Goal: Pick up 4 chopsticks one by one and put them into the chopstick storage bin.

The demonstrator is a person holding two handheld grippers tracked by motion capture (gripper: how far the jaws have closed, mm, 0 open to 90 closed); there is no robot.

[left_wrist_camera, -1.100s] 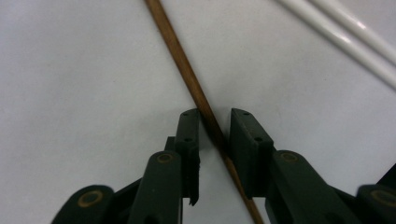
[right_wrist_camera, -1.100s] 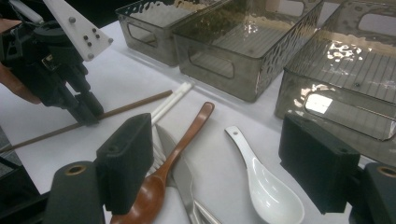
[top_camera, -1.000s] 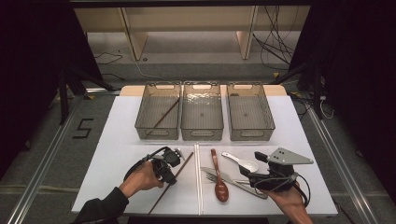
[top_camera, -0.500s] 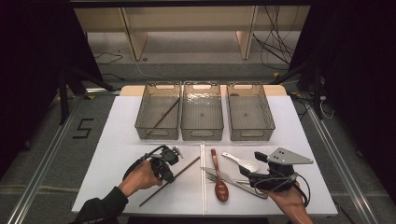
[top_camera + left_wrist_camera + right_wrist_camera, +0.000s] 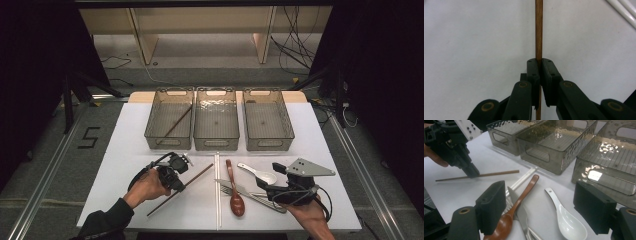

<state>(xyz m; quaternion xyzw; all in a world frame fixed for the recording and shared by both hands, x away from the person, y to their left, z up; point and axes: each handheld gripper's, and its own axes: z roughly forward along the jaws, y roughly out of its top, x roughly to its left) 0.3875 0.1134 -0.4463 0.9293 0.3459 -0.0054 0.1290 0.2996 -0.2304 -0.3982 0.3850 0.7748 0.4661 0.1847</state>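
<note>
My left gripper (image 5: 180, 188) is shut on a thin brown chopstick (image 5: 197, 175) that slants across the white table's left half. In the left gripper view the two pads (image 5: 533, 68) pinch the chopstick (image 5: 539, 30) near its middle, just over the table. The right gripper view shows that gripper (image 5: 472, 173) holding the chopstick (image 5: 496, 173) low and nearly level. My right gripper (image 5: 268, 181) rests at the front right, open, with wide jaws pointing at a wooden spoon (image 5: 235, 198), a white ceramic spoon (image 5: 567, 221) and a metal knife (image 5: 520, 211). Nothing sits between its pads (image 5: 491, 205).
Three clear bins stand in a row at the back: the left bin (image 5: 152, 131) holds another chopstick (image 5: 177, 121), the middle bin (image 5: 216, 142) and right bin (image 5: 267, 144) look bare. A white divider strip (image 5: 217, 210) runs down the table's middle. A metal fork (image 5: 226, 189) lies under the knife.
The chopstick has swung to a flatter slant in the left gripper, and the left hand has shifted slightly. The right gripper and the cutlery have stayed put.
</note>
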